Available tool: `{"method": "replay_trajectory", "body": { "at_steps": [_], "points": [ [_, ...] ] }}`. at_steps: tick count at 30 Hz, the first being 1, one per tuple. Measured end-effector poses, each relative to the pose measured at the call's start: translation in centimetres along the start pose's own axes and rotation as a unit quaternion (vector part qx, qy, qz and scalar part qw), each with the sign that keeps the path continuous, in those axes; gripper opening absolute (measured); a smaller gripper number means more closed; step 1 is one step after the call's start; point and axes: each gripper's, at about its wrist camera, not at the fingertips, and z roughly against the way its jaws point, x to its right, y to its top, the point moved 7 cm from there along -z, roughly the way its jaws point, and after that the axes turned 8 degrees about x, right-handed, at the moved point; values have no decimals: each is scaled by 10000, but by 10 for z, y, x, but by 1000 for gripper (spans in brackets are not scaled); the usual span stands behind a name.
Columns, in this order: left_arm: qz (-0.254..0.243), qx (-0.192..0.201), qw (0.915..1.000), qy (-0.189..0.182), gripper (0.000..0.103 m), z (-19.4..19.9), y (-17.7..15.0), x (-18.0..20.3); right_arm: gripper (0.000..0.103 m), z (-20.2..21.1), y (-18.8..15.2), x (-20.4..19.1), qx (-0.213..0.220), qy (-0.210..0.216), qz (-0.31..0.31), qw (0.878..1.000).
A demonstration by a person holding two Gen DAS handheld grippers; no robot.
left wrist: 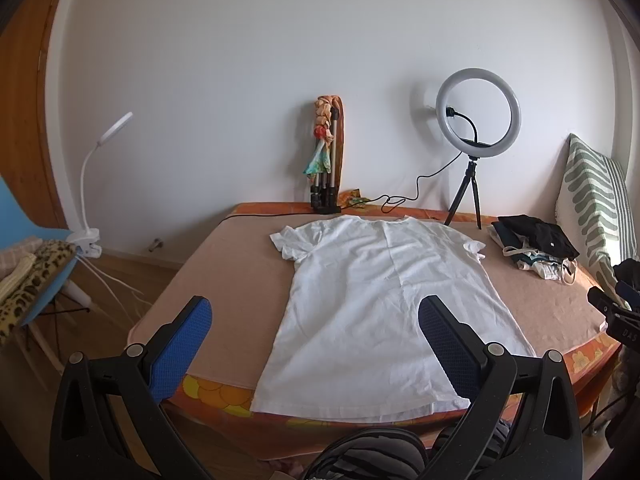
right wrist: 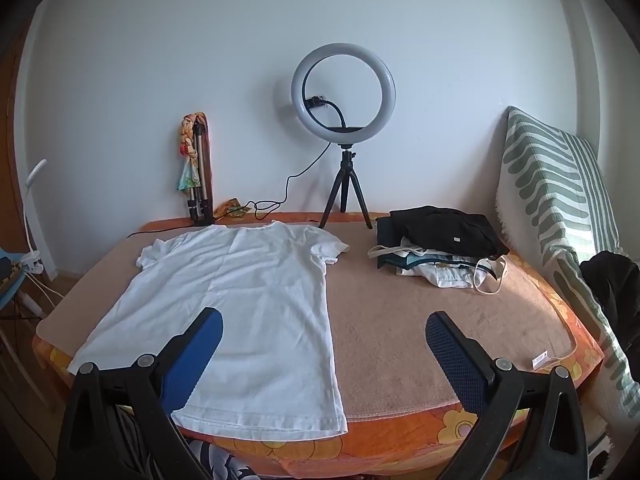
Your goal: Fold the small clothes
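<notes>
Left tongs (left wrist: pixel 316 330): blue pads spread wide apart, holding nothing, raised above the near hem.
Right tongs (right wrist: pixel 324 342): blue pads likewise wide apart, empty, raised over the near edge.
White T-shirt (left wrist: pixel 384 300): spread flat, hem towards both tongs, collar at the far end; right pad of left tongs and left pad of right tongs over its lower half.
Desk (right wrist: pixel 400 320): tan blanket over orange flowered cover, beneath and ahead of both tongs.
Clothes pile (right wrist: pixel 440 248): black garment on top, ahead and right of right tongs, apart from the shirt.
Ring light (right wrist: pixel 343 92): on small tripod, far ahead by the wall.
Folded tripod (left wrist: pixel 328 160): upright, with coloured cloth, far ahead of left tongs.
Striped cushion (right wrist: pixel 560 208): leaning, far right.
Clip lamp (left wrist: pixel 100 184): left of left tongs.
</notes>
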Motion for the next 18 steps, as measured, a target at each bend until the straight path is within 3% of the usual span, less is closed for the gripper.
{"method": "replay_trajectory", "body": {
  "at_steps": [18],
  "points": [
    [20, 29, 10000, -4, 103, 2, 2, 1, 103, 1, 3, -4, 23, 23, 6, 10000]
  ]
}}
